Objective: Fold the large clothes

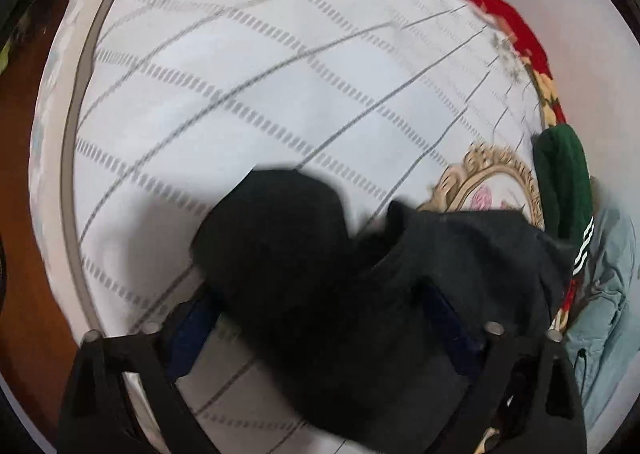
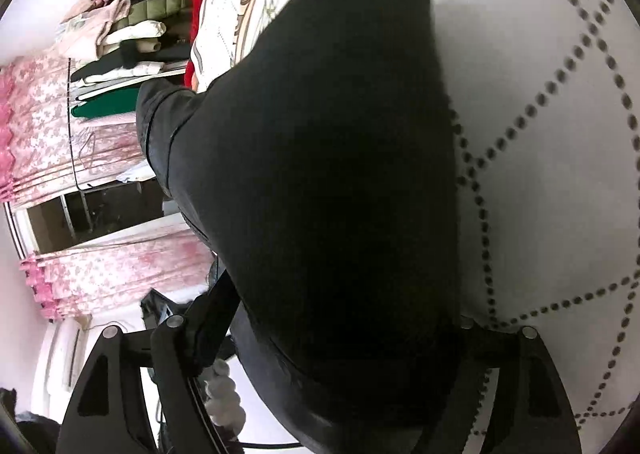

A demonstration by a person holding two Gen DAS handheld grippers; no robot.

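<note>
A black garment [image 1: 360, 286] hangs bunched between the fingers of my left gripper [image 1: 320, 326], lifted over a white bedspread [image 1: 240, 94]. The cloth hides the fingertips; the jaws look closed on it. In the right wrist view the same black garment [image 2: 340, 174] fills the middle and drapes over my right gripper [image 2: 320, 354], which looks shut on the cloth. The left gripper [image 2: 200, 318] shows at the lower left of that view, against the garment's edge.
The bedspread has grey dashed lines and a gold floral medallion [image 1: 492, 182]. A green garment [image 1: 564, 182] and a pale blue one [image 1: 608, 294] lie at the bed's right. A red blanket [image 1: 480, 2] lies at the far edge. Stacked clothes [image 2: 128, 42] and pink curtains [image 2: 60, 126] stand beyond.
</note>
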